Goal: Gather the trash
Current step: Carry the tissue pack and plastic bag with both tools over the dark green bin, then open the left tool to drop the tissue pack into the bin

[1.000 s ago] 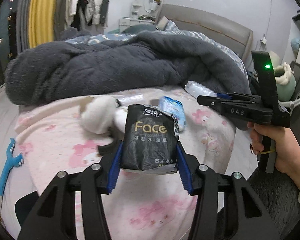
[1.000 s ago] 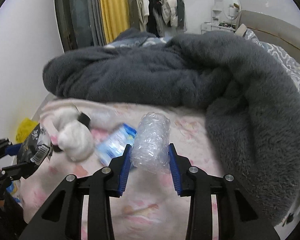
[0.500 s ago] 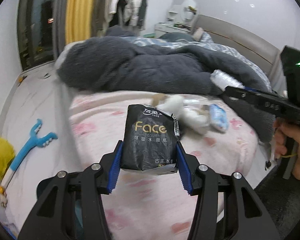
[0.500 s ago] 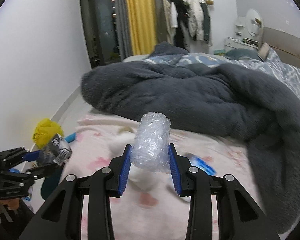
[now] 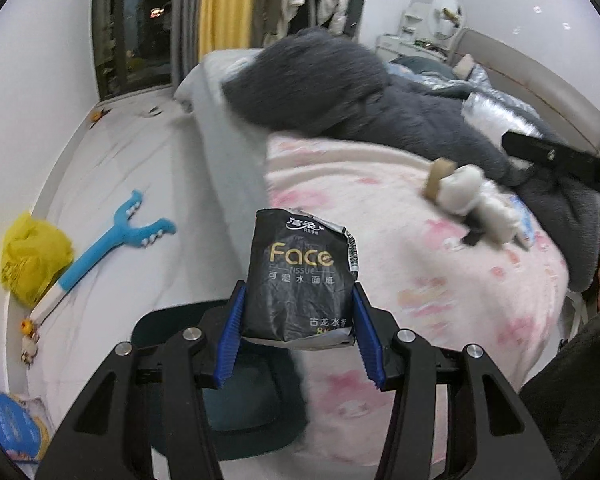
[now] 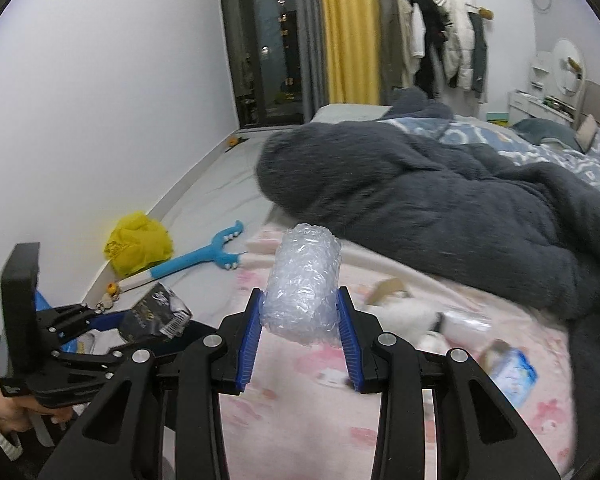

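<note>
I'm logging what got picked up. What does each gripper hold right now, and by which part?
The left gripper clamps the black tissue packet by its lower sides. The right gripper clamps the bubble wrap roll across its lower half.

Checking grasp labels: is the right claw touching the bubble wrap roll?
Touching. The right wrist view shows the right claw with both blue pads pressed against the sides of the bubble wrap roll, lifted above the pink bedsheet.

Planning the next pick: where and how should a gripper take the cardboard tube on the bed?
Grip the cardboard tube across its middle, from above on its free left side. It lies on the pink sheet against white tissue wads on its right, so that side is blocked.
</note>
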`<state>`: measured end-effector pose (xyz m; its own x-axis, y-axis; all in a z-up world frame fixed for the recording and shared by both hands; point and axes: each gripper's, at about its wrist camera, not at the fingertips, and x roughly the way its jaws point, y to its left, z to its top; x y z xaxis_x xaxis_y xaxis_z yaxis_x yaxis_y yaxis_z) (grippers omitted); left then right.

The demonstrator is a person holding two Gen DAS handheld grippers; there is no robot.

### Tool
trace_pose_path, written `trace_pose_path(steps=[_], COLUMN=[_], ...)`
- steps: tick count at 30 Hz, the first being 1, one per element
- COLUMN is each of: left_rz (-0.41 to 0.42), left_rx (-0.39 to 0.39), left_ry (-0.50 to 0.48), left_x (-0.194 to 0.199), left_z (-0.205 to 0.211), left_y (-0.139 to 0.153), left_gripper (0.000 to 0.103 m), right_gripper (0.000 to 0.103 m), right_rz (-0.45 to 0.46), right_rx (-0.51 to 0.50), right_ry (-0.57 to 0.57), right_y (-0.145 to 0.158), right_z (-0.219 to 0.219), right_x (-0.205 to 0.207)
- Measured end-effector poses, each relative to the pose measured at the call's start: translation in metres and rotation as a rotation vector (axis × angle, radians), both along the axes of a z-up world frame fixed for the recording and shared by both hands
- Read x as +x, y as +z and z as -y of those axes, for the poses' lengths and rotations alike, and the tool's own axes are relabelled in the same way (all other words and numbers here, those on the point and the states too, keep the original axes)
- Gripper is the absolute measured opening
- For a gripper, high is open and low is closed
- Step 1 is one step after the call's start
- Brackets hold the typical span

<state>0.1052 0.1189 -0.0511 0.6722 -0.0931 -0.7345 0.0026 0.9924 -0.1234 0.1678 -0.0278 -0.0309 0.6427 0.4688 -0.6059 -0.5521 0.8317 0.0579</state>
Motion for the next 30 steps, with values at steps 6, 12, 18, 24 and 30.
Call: trace_pose_path(steps=[6,12,18,24,30], left_rz=[-0.084,-0.183,-0.300,-0.368,-0.409], left_rx=[-0.002,-0.006,-0.022,-0.039,-0.092], left_ry=[0.048,0.076,0.091,0.104,0.120], left_x=[-0.004,-0.010,-0.020,-0.030,-0.039], left_z=[-0.033,-0.060,-0.081,-0.097,-0.112], left_y=[-0.030,-0.060,-0.093,-0.113,-0.125], left_gripper=[0.053,0.053,0.053,0.053,0.054], right_gripper=[0.037,0.037,0.037,0.037,0.037], right_rz=[-0.036,-0.085,-0.138,-0.213,-0.258], right_rx=[-0.010,-0.029,-0.069,-0.110,-0.150], right_ry=[0.065,0.140,0.210,0.240,0.264], right_y=[-0.005,-0.016,-0.032,-0.055,-0.072], right_z=[-0.047,-0.093,-0.138,-0.169,-0.193], right_x=[-0.007,-0.015,-0.026,-0.029,-0.032])
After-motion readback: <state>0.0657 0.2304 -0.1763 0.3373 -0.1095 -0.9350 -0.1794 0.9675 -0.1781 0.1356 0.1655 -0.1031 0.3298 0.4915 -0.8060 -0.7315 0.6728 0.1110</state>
